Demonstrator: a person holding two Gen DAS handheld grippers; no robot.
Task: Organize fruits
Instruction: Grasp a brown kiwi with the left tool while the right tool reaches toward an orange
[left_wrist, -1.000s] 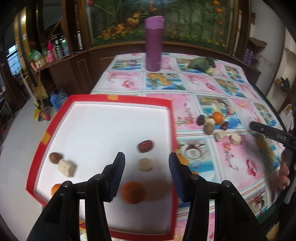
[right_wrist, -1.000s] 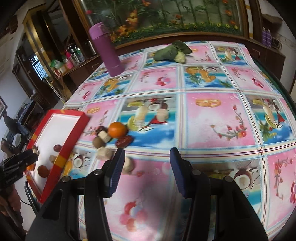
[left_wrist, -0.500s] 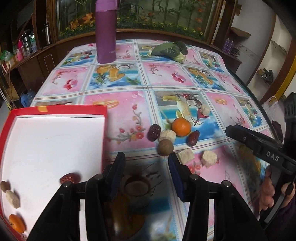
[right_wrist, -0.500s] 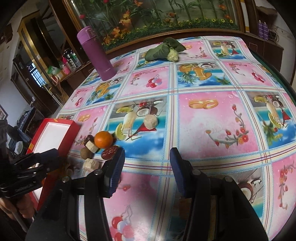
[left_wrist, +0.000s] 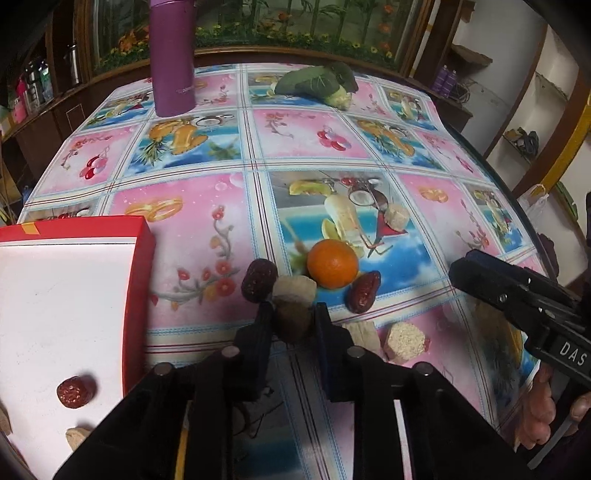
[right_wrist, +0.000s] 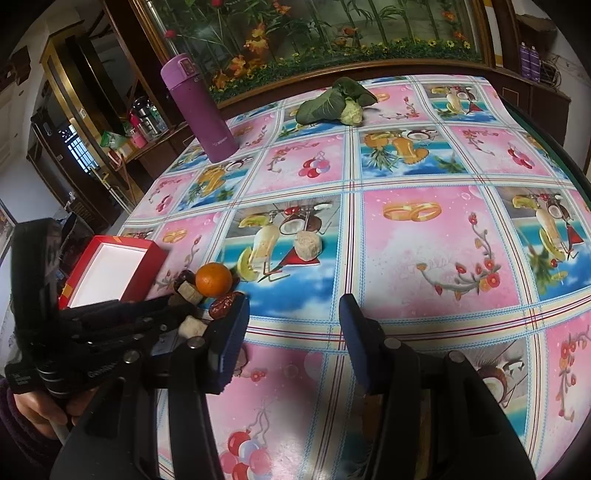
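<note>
Three or so pieces already sitting in tray (left_wrist: 140, 295): date (left_wrist: 75, 391) plus pale bits at lower edge, partly cut off. Roughly seven more waiting on tablecloth (left_wrist: 192, 280) right of tray: orange (left_wrist: 332, 263), dark date (left_wrist: 258, 280), pale chunk (left_wrist: 295, 290), red date (left_wrist: 364, 291), two beige cubes (left_wrist: 404, 341) near right tongs, one lone cube (left_wrist: 397, 218) further back. Left tongs (left_wrist: 293, 319) closing right now around brown nut (left_wrist: 291, 325), nut sitting between jaws, pads looking pressed on its sides, nut not yet lifted. Right tongs (right_wrist: 293, 332) hanging over bare cloth, jaws apart, holding nothing. Judging task under halfway: nut pick in progress, then carrying over to tray. Crowding: pale chunk touching nut's far side, dark date just beside left jaw, so likely nudging on lift. Tray wall standing between cluster and drop zone, needing clearance. Purple flask (left_wrist: 173, 59) and leafy vegetable (left_wrist: 314, 83) sitting far back, well apart, not interfering. Right tongs near cluster's right side, possibly crowding next picks.
</note>
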